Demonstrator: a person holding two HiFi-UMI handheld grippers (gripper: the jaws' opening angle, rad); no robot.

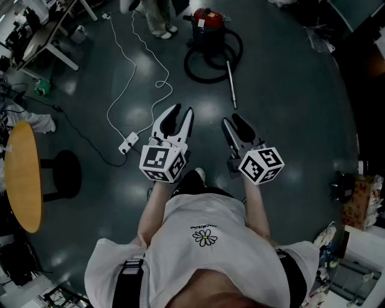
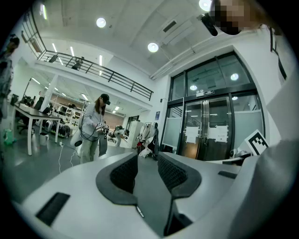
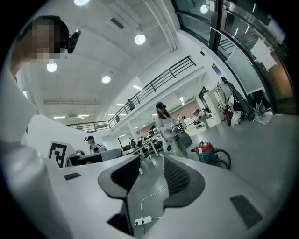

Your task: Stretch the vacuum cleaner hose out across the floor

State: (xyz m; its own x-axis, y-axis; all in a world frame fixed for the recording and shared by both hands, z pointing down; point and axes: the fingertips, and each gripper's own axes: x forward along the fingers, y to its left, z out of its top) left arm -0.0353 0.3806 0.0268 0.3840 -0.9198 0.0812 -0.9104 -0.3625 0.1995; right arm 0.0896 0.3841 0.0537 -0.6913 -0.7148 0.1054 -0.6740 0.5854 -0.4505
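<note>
A red vacuum cleaner [image 1: 204, 21] stands on the dark floor at the far middle, also visible in the right gripper view [image 3: 204, 151]. Its black hose [image 1: 210, 60] lies coiled in loops in front of it, and a metal wand [image 1: 230, 84] points toward me. Both grippers hang in the air well short of the hose, with nothing in them. My left gripper [image 1: 182, 112] [image 2: 147, 156] has its jaws drawn together. On my right gripper [image 1: 231, 119] [image 3: 152, 158] the jaws stand a little apart, and floor shows through the gap.
A white cable [image 1: 129, 78] snakes across the floor to a power strip [image 1: 127, 143] left of my left gripper. A round wooden table [image 1: 21, 174] and a black stool [image 1: 60, 174] stand at the left. A person [image 1: 157, 18] stands beside the vacuum. Boxes clutter the right edge.
</note>
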